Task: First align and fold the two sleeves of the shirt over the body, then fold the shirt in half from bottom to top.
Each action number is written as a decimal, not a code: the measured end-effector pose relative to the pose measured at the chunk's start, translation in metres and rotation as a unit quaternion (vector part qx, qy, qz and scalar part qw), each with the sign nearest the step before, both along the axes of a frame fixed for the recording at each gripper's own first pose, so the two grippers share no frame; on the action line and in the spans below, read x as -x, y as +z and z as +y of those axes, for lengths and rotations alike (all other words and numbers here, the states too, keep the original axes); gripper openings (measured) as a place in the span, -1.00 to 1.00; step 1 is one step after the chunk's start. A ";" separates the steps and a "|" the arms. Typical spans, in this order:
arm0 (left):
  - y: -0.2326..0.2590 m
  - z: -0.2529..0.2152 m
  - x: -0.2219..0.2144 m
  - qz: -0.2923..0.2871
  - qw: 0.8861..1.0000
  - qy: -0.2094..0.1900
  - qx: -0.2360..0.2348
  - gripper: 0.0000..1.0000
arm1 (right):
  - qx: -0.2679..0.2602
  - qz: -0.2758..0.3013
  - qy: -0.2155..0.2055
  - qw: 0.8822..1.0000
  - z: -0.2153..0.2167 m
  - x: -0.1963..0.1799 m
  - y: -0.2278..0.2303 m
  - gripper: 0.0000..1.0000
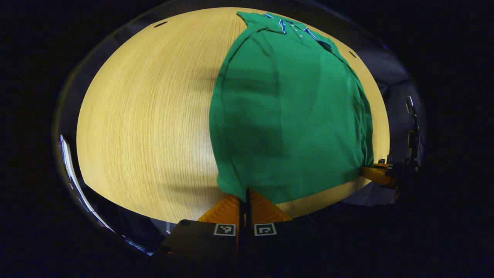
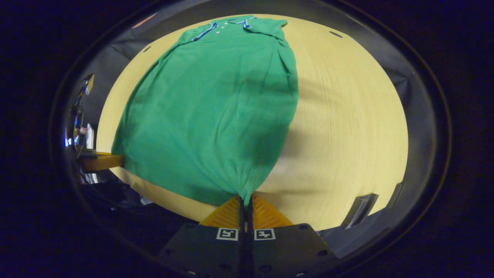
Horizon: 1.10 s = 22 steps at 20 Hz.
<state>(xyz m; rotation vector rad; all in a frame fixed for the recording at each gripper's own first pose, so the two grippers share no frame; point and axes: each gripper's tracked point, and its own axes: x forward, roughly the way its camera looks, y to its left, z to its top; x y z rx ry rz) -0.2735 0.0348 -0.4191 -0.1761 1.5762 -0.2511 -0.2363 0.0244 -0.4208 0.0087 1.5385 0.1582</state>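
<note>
1. We see a green shirt (image 1: 289,116) of soft knit cloth lying on a round table (image 1: 146,116) of pale wood with fine straight grain running along its top

2. The shirt's body forms a long, narrow shape with both sleeves already folded in over it; its collar (image 1: 278,22), trimmed with a thin blue and white stripe, lies at the far end of the table, and small white buttons show on the placket in the right gripper view

3. The cloth is mostly smooth, with shallow creases and a soft ridge down each long side where the fabric doubles over

4. In the left gripper view, we find the left gripper (image 1: 247,193) clenched on one near hem corner of the shirt, its ribbed fingers pressed together with the fabric pinched between them

5. In the right gripper view, the right gripper (image 2: 245,199) grips the other near hem corner the same way, the cloth gathering to a point at its tips

6. Each gripper also shows at the table's near edge in the other's view, touching the hem
</note>
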 end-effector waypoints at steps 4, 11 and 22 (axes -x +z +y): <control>0.018 0.000 -0.010 -0.014 1.000 0.003 0.016 -0.94 | -0.028 -0.006 -0.030 0.999 -0.003 -0.008 0.019 -0.99; 0.053 -0.009 -0.051 -0.073 0.996 -0.036 0.031 -0.94 | -0.051 -0.055 -0.051 0.996 -0.010 -0.053 0.064 -0.99; 0.108 -0.008 -0.167 -0.189 0.980 -0.053 0.022 -0.94 | -0.065 -0.161 -0.049 0.984 -0.011 -0.164 0.132 -0.99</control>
